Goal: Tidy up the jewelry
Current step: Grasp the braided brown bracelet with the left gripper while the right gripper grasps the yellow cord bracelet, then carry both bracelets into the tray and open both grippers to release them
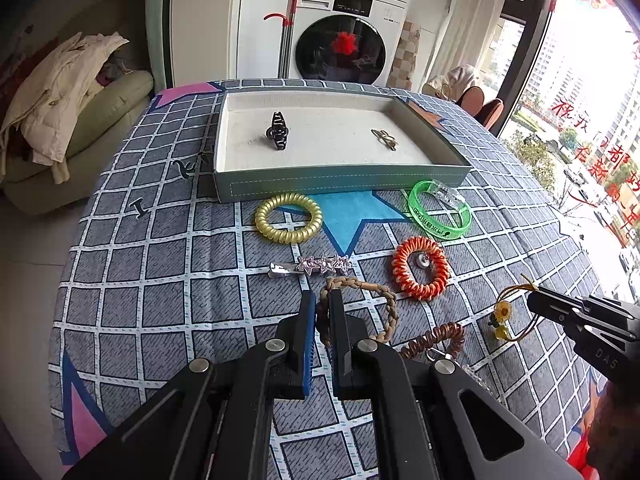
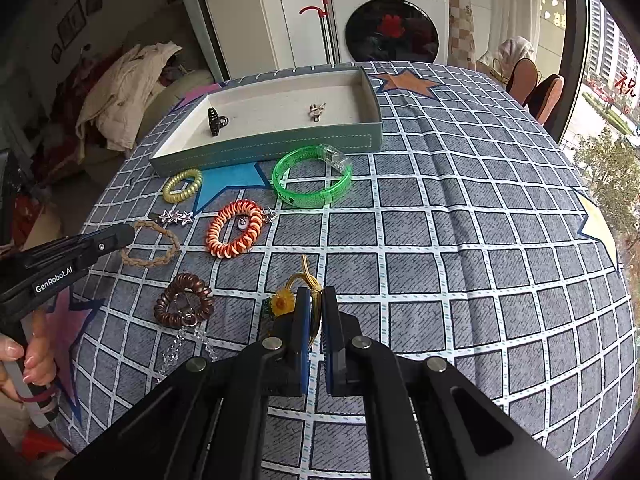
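- Left wrist view: the left gripper was clamped on the near side of a braided tan bracelet, the braid pinched between its two fingers, the rest of the loop lying to the right on the checked tablecloth.
- Right wrist view: the right gripper was closed on the gold cord of a sunflower charm bracelet; the yellow flower sat just left of the fingers.
- Tray: a shallow grey-green box with a pale lining stood at the far side of the table. It held a black hair claw on the left and a small metal clip on the right, well apart.
- Loose items in front of the tray: a yellow coil hair tie and a green translucent bangle lay just beside its front wall.
- Middle row: a star-studded hair clip lay left of an orange coil hair tie, which ringed a small round stud.
- Near row: a brown coil hair tie with a clear beaded chain attached lay between the two grippers.
- Background: a washing machine and a sofa heaped with clothing stood behind the table.
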`<state>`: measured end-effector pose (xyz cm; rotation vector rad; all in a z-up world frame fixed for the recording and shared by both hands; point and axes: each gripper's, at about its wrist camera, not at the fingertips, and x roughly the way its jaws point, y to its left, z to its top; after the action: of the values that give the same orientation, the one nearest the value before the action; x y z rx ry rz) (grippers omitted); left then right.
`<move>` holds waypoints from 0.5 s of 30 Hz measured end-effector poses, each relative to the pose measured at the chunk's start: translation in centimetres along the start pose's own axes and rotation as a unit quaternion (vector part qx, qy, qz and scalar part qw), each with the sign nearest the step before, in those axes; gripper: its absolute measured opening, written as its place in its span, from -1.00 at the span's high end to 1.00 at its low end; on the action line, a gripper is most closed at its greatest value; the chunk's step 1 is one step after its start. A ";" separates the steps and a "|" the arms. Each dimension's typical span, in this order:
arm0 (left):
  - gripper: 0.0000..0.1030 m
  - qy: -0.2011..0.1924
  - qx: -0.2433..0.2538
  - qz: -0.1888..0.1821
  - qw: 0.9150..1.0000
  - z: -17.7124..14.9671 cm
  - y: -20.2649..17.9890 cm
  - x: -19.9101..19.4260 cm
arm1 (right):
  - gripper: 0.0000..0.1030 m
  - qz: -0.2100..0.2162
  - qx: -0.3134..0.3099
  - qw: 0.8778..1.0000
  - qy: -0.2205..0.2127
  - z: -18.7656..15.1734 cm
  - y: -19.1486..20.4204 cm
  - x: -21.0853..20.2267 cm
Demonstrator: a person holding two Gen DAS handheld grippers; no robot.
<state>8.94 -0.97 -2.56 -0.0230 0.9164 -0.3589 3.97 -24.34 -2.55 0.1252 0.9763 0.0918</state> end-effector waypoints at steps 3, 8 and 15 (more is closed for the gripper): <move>0.49 -0.005 -0.003 -0.005 1.000 0.6 0.1 -0.4 | 0.88 0.009 0.005 1.000 -0.005 0.7 0.0 -0.2; 0.49 -0.019 -0.003 -0.010 1.000 2.5 0.1 -1.0 | 0.88 0.022 0.008 1.000 -0.015 2.6 0.1 -0.6; 0.49 -0.044 0.000 -0.011 0.999 5.9 0.3 -1.4 | 0.88 0.036 0.003 0.999 -0.033 6.6 0.5 -0.8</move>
<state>12.87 -0.99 2.10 -0.0488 0.8287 -0.3760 8.98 -24.34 1.78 0.1682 0.9055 0.1497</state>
